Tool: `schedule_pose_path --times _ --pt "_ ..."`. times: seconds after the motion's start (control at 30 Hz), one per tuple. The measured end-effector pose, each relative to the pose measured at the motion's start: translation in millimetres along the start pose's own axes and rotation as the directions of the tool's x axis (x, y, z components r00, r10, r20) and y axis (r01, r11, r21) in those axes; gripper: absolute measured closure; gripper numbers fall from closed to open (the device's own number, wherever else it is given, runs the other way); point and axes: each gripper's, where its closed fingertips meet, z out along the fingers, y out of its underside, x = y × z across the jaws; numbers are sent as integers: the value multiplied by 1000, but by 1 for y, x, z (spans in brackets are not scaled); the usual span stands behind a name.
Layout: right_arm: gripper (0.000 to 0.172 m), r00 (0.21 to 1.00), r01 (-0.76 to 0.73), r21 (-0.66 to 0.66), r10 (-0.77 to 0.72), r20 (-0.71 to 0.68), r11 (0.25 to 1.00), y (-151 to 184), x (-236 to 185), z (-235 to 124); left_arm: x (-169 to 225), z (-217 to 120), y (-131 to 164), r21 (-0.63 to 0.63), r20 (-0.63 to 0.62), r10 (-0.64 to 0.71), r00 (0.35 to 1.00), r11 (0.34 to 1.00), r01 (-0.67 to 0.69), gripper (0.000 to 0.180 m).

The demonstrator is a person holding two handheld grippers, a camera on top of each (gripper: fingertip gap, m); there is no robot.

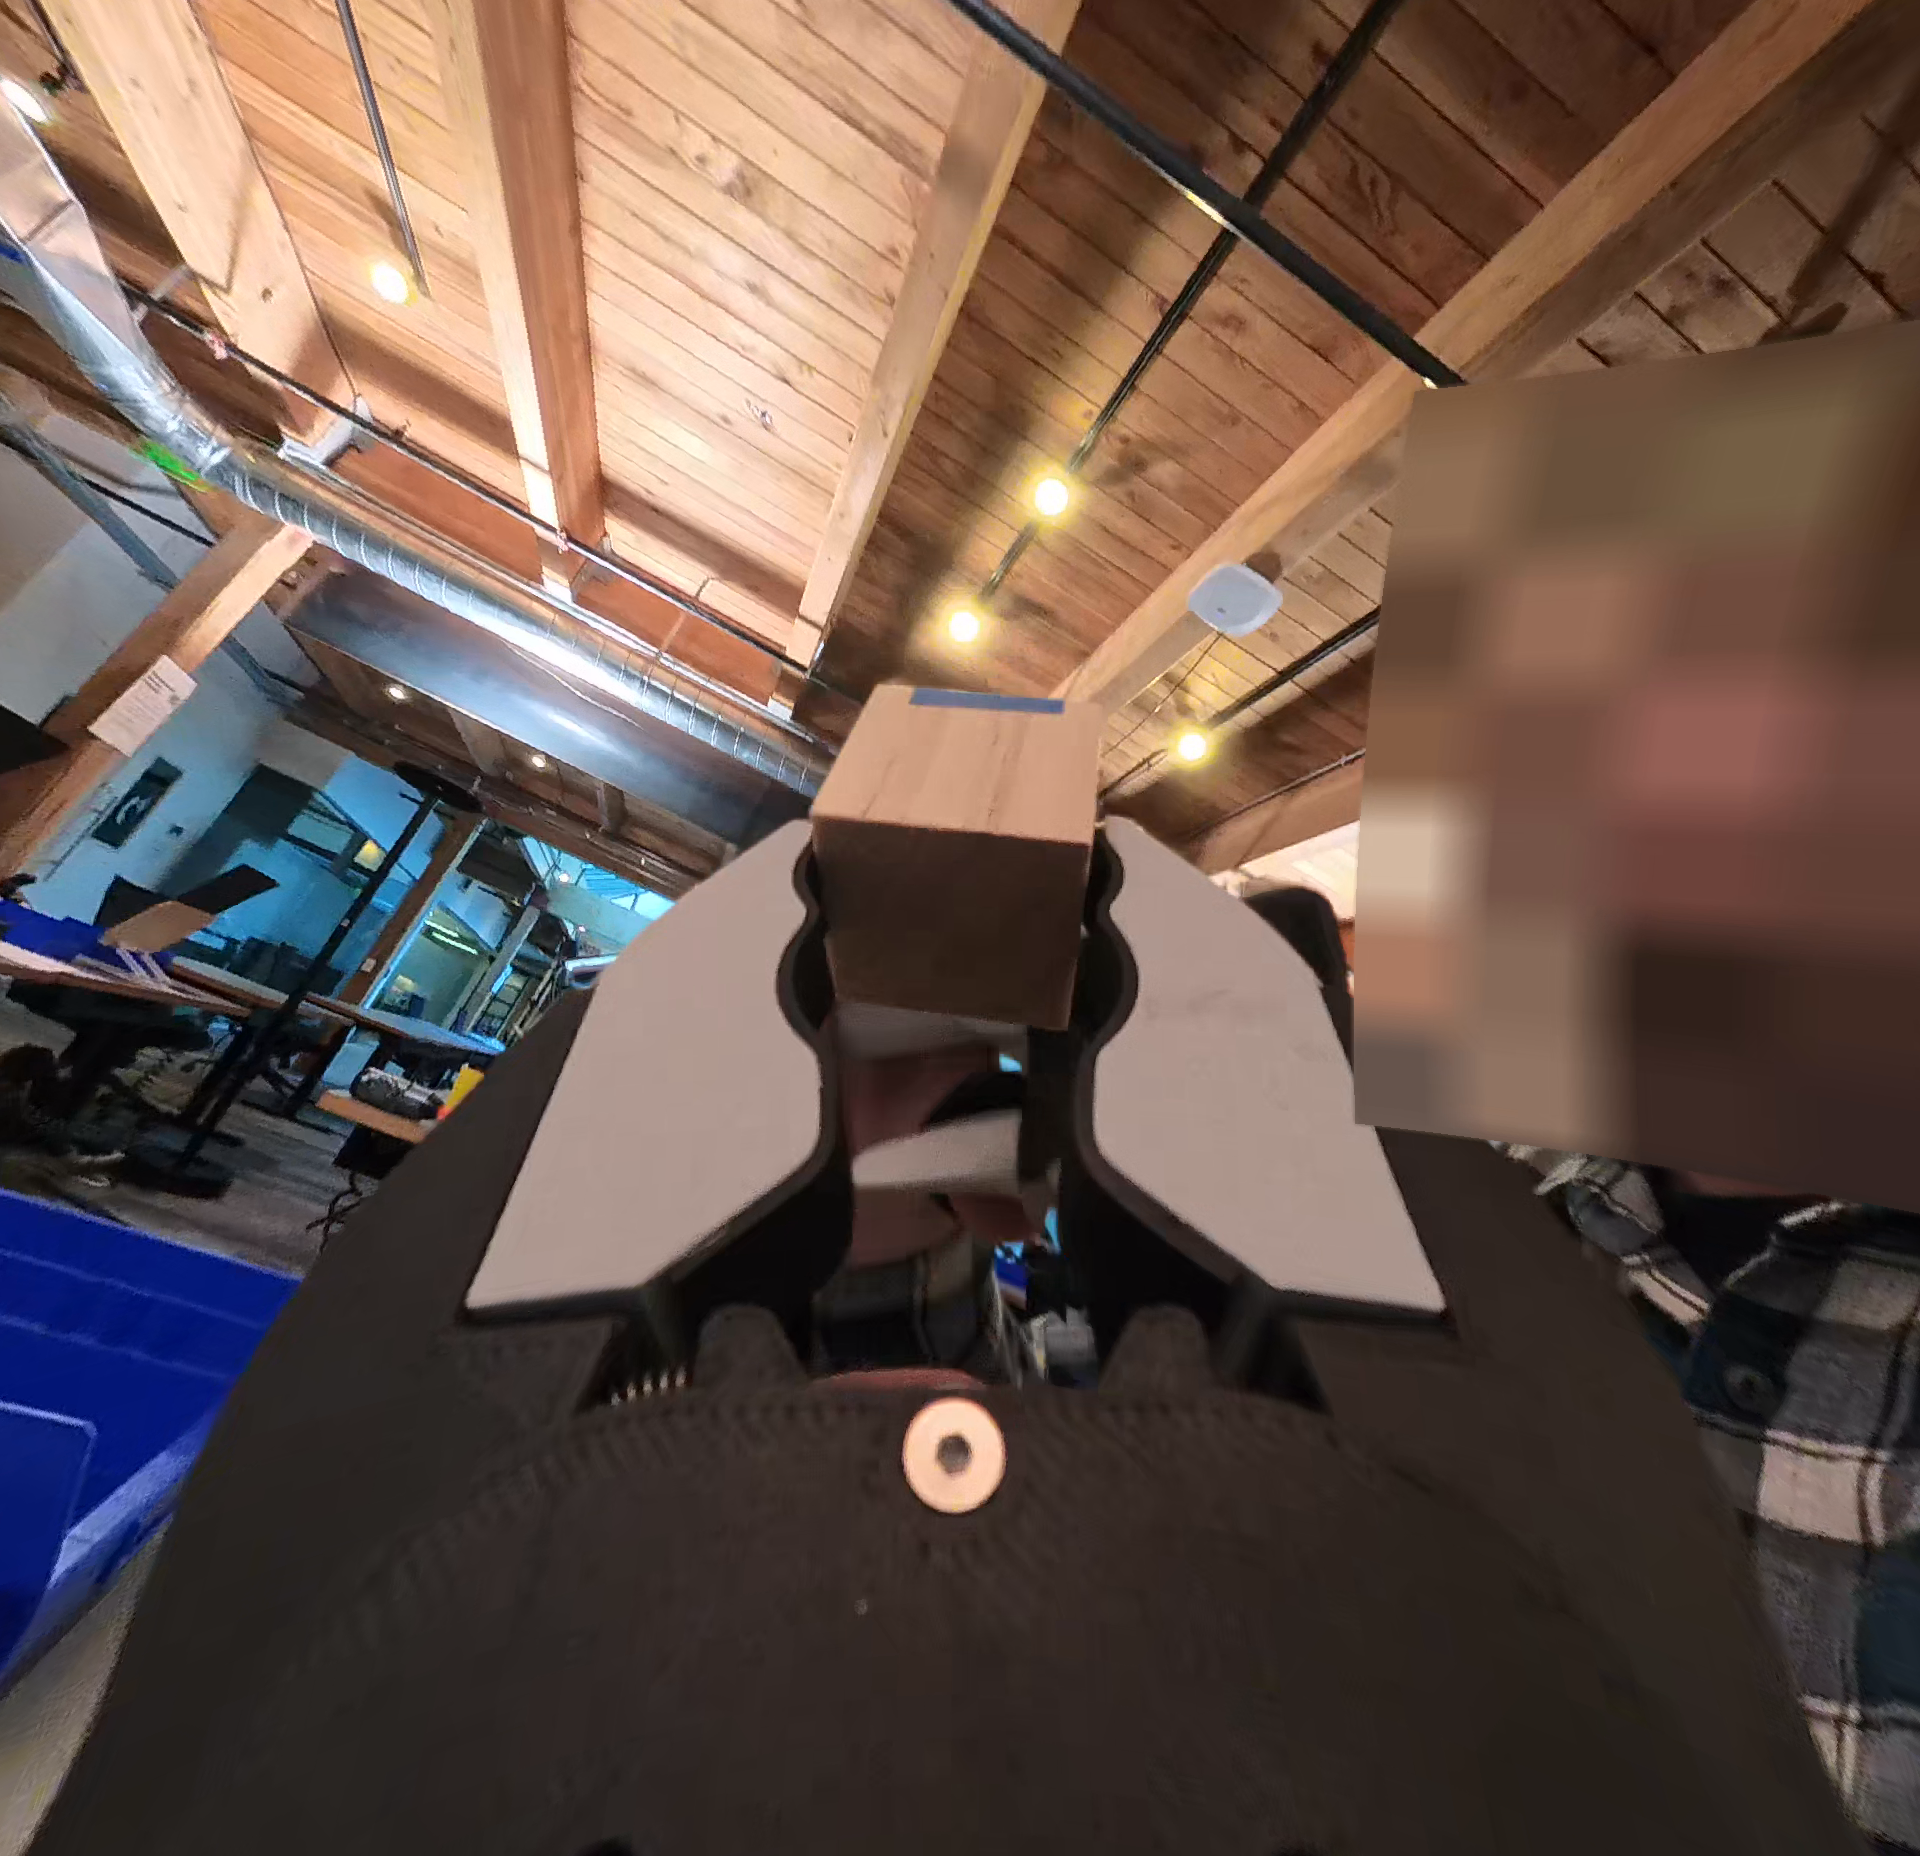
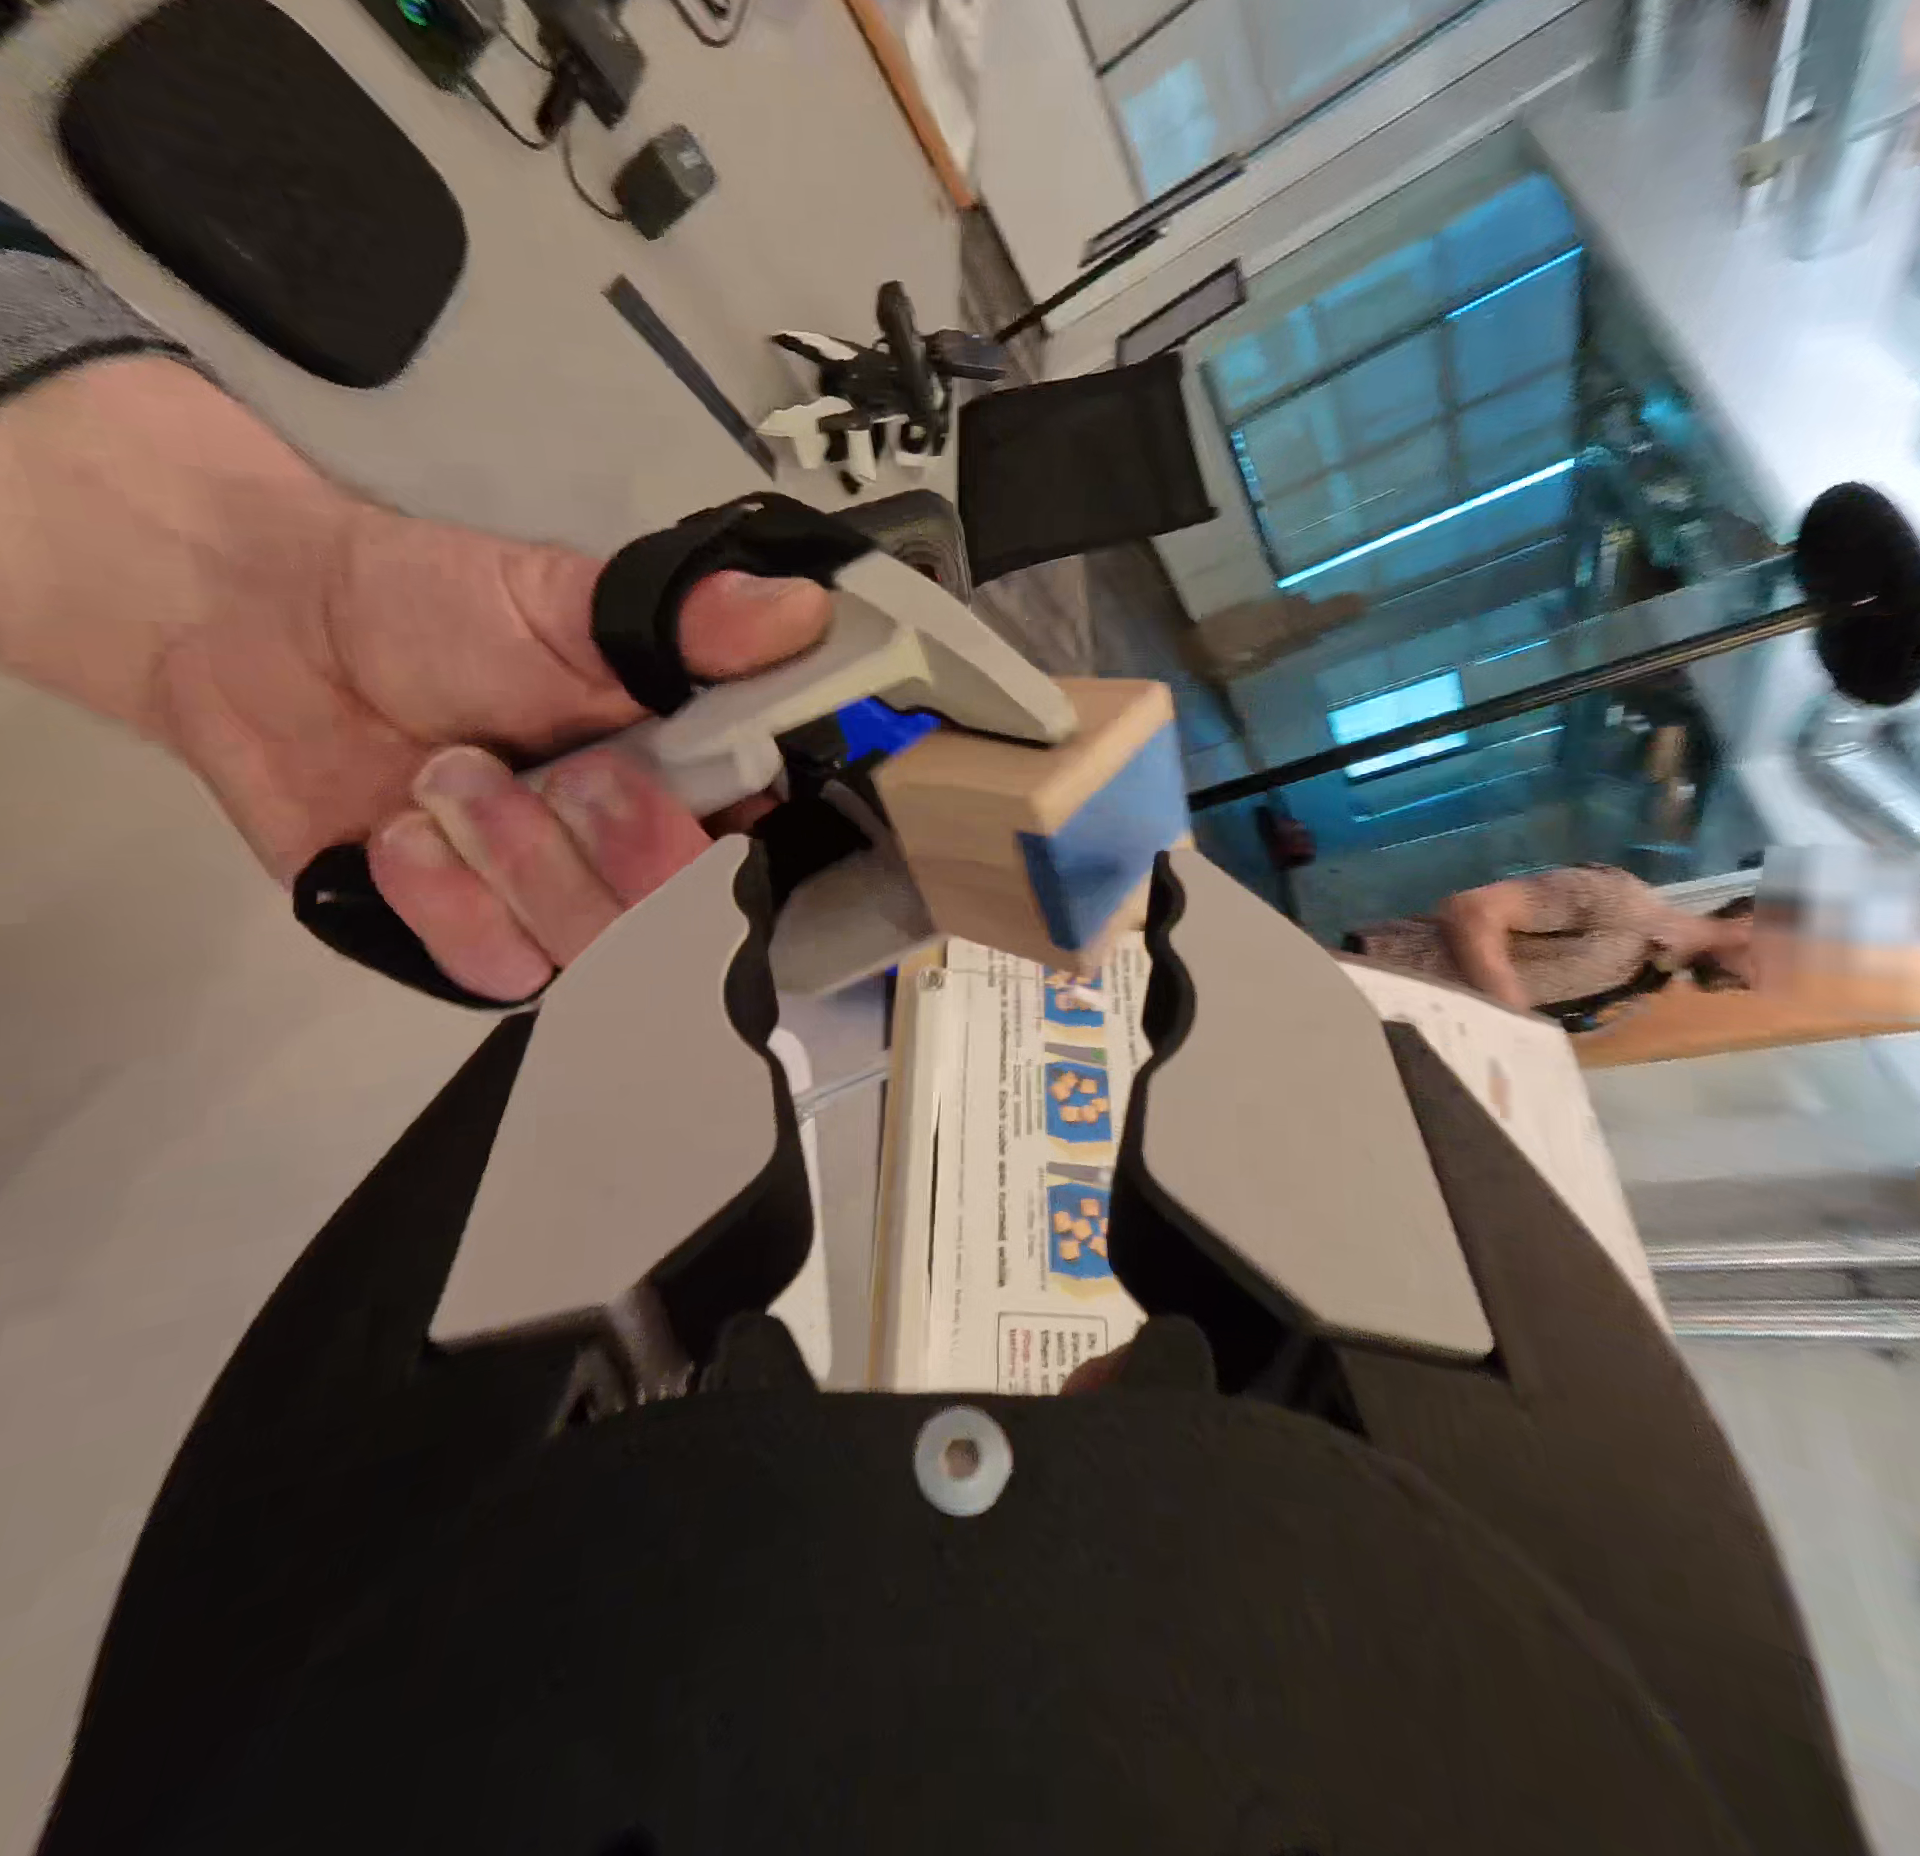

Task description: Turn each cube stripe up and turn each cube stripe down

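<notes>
Between my left tongs (image 1: 951,871) sits a wooden cube (image 1: 961,850), both pads pressed flat on its sides, lifted well off the table with the ceiling behind it. Its blue stripe (image 1: 987,703) shows only as a thin band at twelve o'clock, on the face turned away from me. From my right side the same cube (image 2: 1023,830) hangs in the air at twelve o'clock, blue face (image 2: 1107,835) pointing to about four o'clock. My right tongs (image 2: 961,913) stand wide open around the cube's near corner, gripping nothing. I judge this cube is mid-turn, not yet set down either way; no other cubes are in sight, so how many remain I cannot tell.
</notes>
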Motion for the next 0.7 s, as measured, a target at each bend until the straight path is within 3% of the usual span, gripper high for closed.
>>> schedule_pose_path --times 0.1,0.23,0.3,0.37,0.6,0.7 --pt "101 979 -53 -27 57 197 998 6 3 -9 2 1 11 -49 -36 -27 999 998 25 134" --pt "103 929 28 -81 4 371 996 14 -2 -7 -1 4 25 -92 -49 -63 997 994 58 134" --pt "109 917 73 -94 -29 398 993 16 0 -6 -4 1 31 -117 -42 -79 996 990 74 135" --pt "100 913 78 -92 -34 407 993 14 2 -7 -5 -1 34 -123 -35 -82 996 989 77 134" --pt "102 881 91 -106 -30 473 990 18 -10 -6 -4 -2 41 -143 -59 -106 993 985 97 134" --pt "112 859 106 -110 -35 511 988 21 -16 -7 -3 -1 44 -145 -71 -112 991 984 100 135"
